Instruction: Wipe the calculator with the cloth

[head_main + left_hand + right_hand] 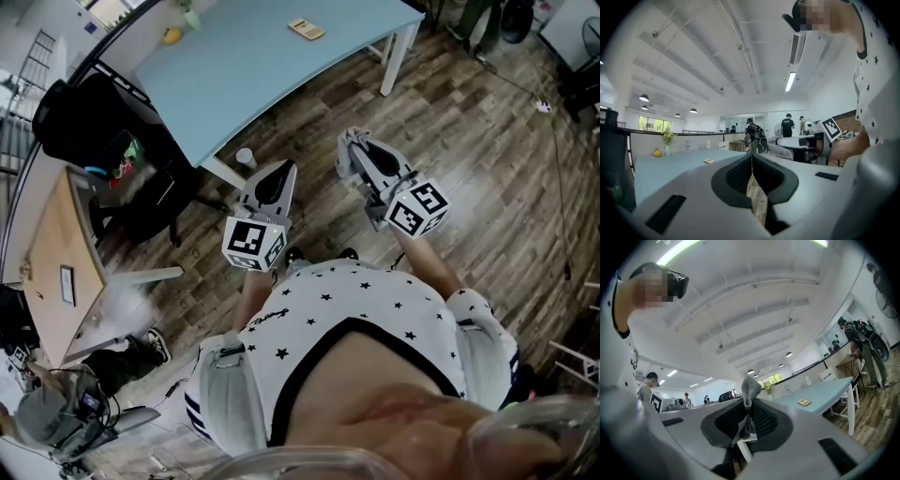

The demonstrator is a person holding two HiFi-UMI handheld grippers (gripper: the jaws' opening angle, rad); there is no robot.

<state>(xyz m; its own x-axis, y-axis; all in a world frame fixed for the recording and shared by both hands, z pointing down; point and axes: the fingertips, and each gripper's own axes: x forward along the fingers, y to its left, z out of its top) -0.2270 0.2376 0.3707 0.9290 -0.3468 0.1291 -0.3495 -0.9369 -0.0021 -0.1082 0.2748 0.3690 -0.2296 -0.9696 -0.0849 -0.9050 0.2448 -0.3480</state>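
Fingers (765,420) of my right gripper (749,404) clamp the cloth (750,389), a tuft poking past them for wiping; my left gripper (751,158) is closed on nothing, spare for steadying; the calculator (307,29) lies well ahead of both on the table (234,84).

calculator (307,29) on pale blue table (246,80)

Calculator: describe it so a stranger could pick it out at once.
Start at the light-blue table at the head view's top. Toward its right end lies the calculator, a small tan slab. It is flat and alone, unlike the yellow object and vase at the left.
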